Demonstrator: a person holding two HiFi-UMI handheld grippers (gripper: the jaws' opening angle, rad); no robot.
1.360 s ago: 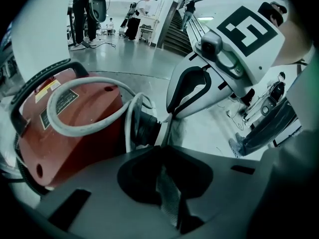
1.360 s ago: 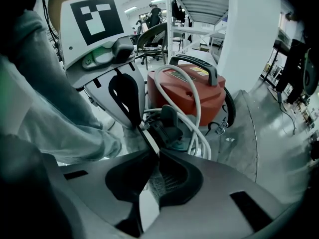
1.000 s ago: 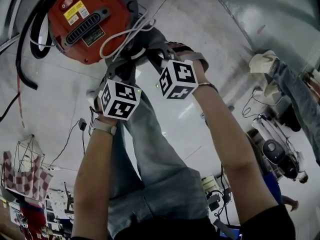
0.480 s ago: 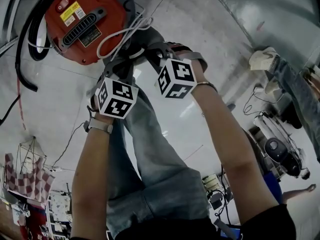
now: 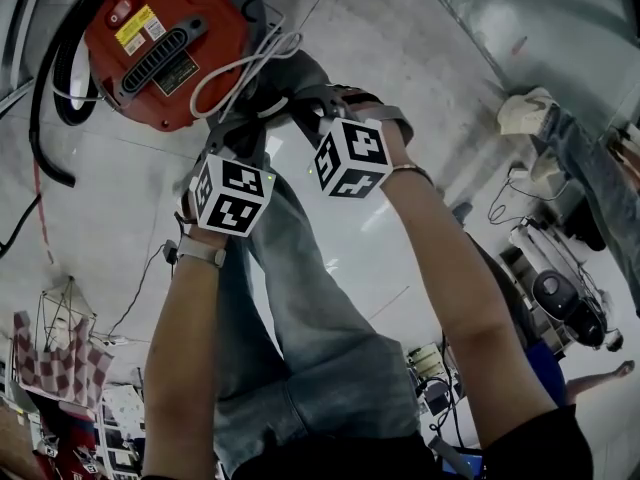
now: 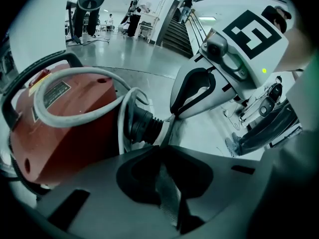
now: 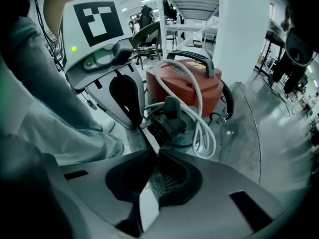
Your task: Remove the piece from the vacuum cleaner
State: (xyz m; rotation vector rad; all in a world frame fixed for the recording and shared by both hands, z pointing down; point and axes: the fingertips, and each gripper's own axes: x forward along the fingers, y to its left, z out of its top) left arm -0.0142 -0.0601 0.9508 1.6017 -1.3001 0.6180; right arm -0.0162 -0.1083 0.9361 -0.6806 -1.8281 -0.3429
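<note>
Head view: you hold the 2 tools, left gripper (image 5: 238, 133) and right gripper (image 5: 305, 103), side by side at the near flank of the red vacuum cleaner (image 5: 165, 43), below its looped white cord (image 5: 245, 68), presumably to reach the fitting.

Left gripper view: jaws pressed together with nothing between them, tips just beside the black hose connector (image 6: 143, 126).

Right gripper view: jaws likewise closed and empty. The connector sits in the cleaner, judged not yet removed.

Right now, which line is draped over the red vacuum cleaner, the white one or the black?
The white cord: it lies looped across the top of the red vacuum cleaner. The thick black hose only curves round its side.
</note>
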